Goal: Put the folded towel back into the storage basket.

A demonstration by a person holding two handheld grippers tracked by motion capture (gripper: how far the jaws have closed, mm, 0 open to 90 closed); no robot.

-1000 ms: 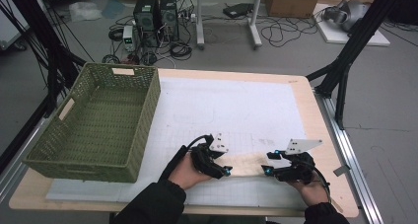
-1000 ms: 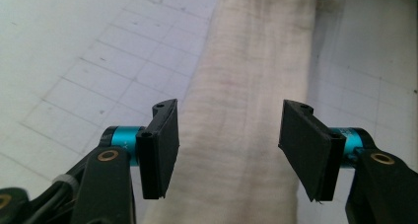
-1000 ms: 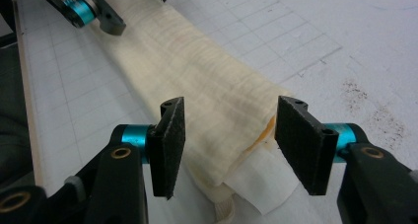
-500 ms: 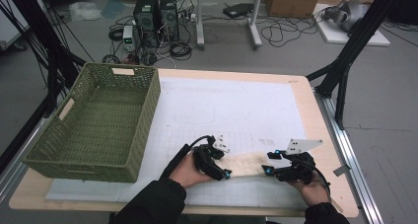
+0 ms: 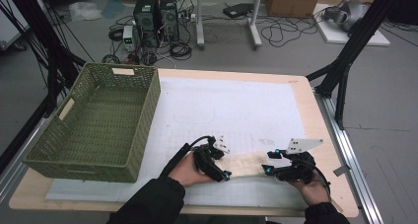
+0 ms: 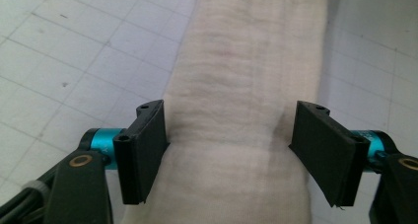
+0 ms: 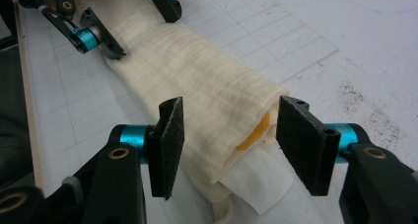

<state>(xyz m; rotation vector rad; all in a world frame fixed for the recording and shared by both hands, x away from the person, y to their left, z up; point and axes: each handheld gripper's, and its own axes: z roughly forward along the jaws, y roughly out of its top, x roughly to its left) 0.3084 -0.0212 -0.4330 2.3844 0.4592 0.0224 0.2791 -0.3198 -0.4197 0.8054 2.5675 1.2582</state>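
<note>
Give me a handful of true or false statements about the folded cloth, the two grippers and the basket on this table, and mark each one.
1. The folded cream cloth lies inside the green basket. False: it lies on the white mat between the two grippers.
2. The left gripper has its jaws apart on either side of the cloth. True; they have just been opening.
3. The right gripper is clamped flat on the cloth. False: its jaws stand open around the cloth's end.
4. Something orange peeks from the cloth's folded end. True.

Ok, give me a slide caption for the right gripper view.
Right gripper open astride the end of a folded cream cloth strip on the white gridded mat; left gripper open at its far end.
</note>
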